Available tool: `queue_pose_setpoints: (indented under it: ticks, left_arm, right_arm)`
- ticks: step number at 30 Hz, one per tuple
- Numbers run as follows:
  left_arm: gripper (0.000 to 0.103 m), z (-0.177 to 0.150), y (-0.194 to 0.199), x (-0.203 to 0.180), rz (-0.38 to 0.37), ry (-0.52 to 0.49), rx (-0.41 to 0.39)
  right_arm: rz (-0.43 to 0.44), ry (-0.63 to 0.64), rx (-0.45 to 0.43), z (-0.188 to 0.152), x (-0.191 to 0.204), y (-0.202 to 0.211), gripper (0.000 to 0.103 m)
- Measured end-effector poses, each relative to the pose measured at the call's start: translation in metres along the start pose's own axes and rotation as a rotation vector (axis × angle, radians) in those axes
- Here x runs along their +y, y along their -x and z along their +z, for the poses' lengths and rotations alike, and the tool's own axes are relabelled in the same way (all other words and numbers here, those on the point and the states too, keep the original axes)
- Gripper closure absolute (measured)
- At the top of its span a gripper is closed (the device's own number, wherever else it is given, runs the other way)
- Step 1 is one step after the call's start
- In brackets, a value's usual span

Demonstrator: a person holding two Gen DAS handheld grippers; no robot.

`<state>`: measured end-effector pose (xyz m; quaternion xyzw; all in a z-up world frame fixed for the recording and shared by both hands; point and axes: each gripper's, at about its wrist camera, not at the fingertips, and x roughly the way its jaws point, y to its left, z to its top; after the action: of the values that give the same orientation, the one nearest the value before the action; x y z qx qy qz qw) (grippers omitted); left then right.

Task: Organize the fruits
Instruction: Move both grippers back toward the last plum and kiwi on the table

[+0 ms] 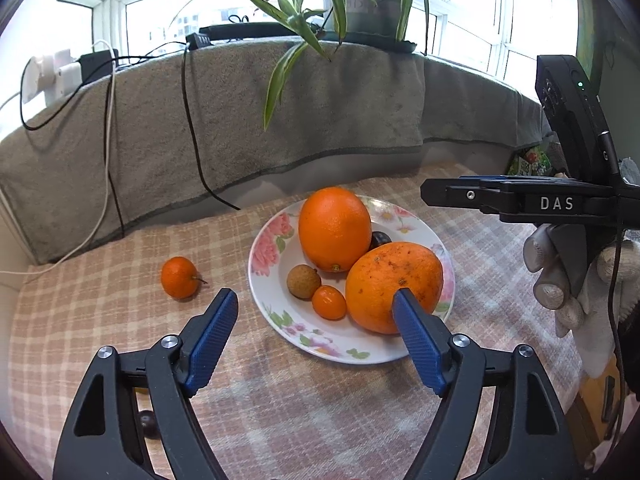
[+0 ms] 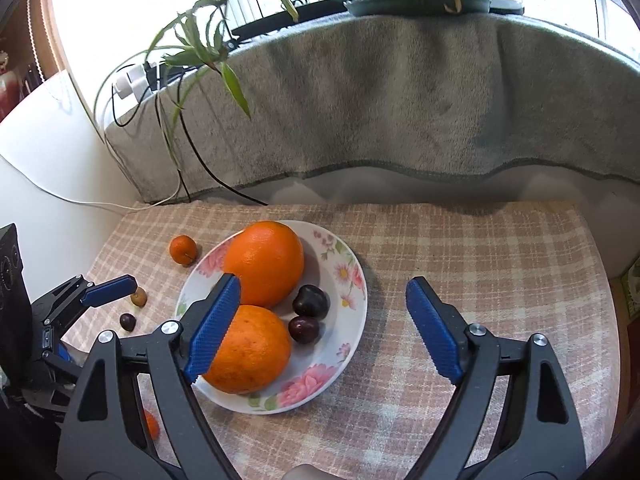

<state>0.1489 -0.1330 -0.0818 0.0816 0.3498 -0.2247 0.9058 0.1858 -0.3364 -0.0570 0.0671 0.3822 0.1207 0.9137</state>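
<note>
Both grippers' blue fingers [image 1: 216, 336] spread wide, holding nothing, floral plate [image 1: 276, 320] with two oranges [image 1: 334, 226], lychee [image 1: 304, 281], kumquat [image 1: 329, 302], cherries [image 2: 310, 300]

A grey fleece blanket [image 1: 320, 112] drapes the sill across the upper frame; a green potted spider plant [image 1: 360, 4] stands above, black cables [image 1: 192, 120] upper left.
</note>
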Motion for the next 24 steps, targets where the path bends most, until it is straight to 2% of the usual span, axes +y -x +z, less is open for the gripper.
queue_pose_setpoints:
  ticks: [14,24]
  left_arm:
    - [0.023,-0.005,0.026,0.009,0.034,-0.011,-0.021]
    - [0.023,-0.027,0.052,0.036,0.097,0.03,-0.035]
  right_arm:
    - [0.032,0.043,-0.033,-0.006,0.032,0.023,0.016]
    - [0.083,0.09,-0.025,-0.005,0.068,0.026,0.016]
